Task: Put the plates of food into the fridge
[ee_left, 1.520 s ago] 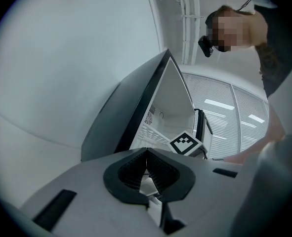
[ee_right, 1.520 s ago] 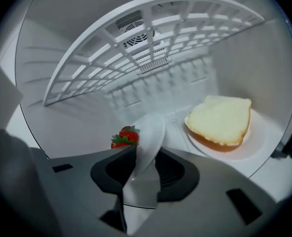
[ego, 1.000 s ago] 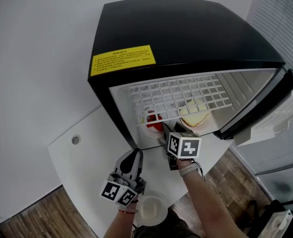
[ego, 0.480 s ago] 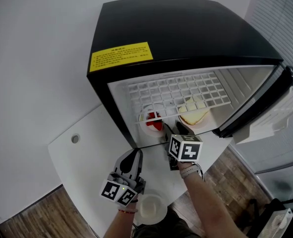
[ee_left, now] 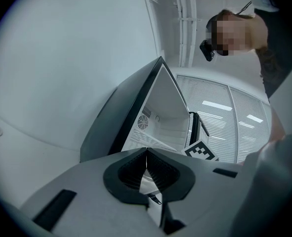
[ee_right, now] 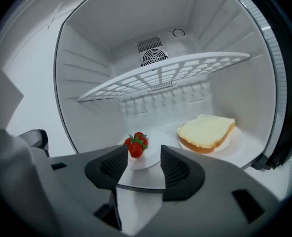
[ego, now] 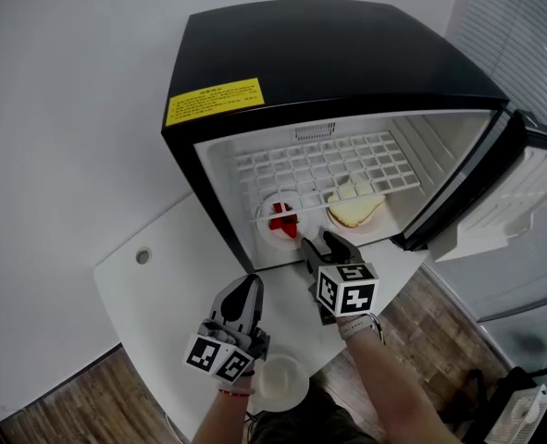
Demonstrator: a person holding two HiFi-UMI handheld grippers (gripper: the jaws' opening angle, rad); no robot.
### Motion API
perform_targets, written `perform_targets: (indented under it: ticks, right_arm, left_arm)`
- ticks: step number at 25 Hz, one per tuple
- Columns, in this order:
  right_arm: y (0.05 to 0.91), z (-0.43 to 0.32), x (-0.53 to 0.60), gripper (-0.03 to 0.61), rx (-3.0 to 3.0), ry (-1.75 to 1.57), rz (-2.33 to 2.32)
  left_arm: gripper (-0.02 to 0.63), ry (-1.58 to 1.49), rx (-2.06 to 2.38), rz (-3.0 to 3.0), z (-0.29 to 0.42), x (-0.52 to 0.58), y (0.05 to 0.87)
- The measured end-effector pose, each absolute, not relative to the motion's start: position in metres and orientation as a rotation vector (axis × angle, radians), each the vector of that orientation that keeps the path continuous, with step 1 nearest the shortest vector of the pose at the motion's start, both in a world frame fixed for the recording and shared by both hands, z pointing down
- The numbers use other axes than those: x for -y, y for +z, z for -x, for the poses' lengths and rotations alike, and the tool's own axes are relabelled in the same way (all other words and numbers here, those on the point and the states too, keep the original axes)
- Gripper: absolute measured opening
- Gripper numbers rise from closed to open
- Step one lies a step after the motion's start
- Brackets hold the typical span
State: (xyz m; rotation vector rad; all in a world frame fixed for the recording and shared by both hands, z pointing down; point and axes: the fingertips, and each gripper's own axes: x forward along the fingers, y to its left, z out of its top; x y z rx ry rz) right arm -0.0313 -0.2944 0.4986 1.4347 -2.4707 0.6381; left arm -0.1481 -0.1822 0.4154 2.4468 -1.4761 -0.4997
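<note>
The head view looks steeply down from above onto the black fridge [ego: 329, 63] and the white counter [ego: 162, 285], from well back. The left gripper [ee_left: 146, 150] view sits low over the counter, tilted slightly upward, and takes in the fridge's side and open front from nearby. The right gripper [ee_right: 144, 152] view sits close at the opening, facing inward and a little down. The head and right gripper views share the wire shelf [ee_right: 170, 73], the strawberry plate [ee_right: 145, 156] and the bread plate [ee_right: 231, 142].

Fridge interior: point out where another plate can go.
The wire shelf is wholly bare. Floor: a free strip between left wall and strawberry plate; middle and right are crowded by it and the bread plate.
</note>
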Motion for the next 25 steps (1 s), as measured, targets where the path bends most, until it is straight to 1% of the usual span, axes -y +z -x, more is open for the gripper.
perform_targets:
  ticks: [1, 3, 4, 7, 25]
  right_arm:
    - [0.496, 0.032, 0.29, 0.213, 2.488, 0.657, -1.421]
    - [0.492, 0.031, 0.281, 0.174, 2.512, 0.669, -1.403]
    - [0.489, 0.03, 0.276, 0.127, 2.519, 0.66, -1.398]
    - [0.48, 0.028, 0.262, 0.013, 2.548, 0.646, -1.387]
    - [0.436, 0.03, 0.143, 0.008, 2.712, 0.597, -1.171]
  left_arm:
    - [0.008, -0.5, 1.479, -2.446, 0.147, 0.18, 0.414]
    - [0.008, -0.497, 1.484, -2.45, 0.144, 0.175, 0.411]
    - [0.008, -0.494, 1.486, -2.456, 0.142, 0.172, 0.41]
    - [0.008, -0.483, 1.487, -2.472, 0.135, 0.163, 0.405]
    - [0.008, -0.415, 1.53, -2.498, 0.115, 0.086, 0.388]
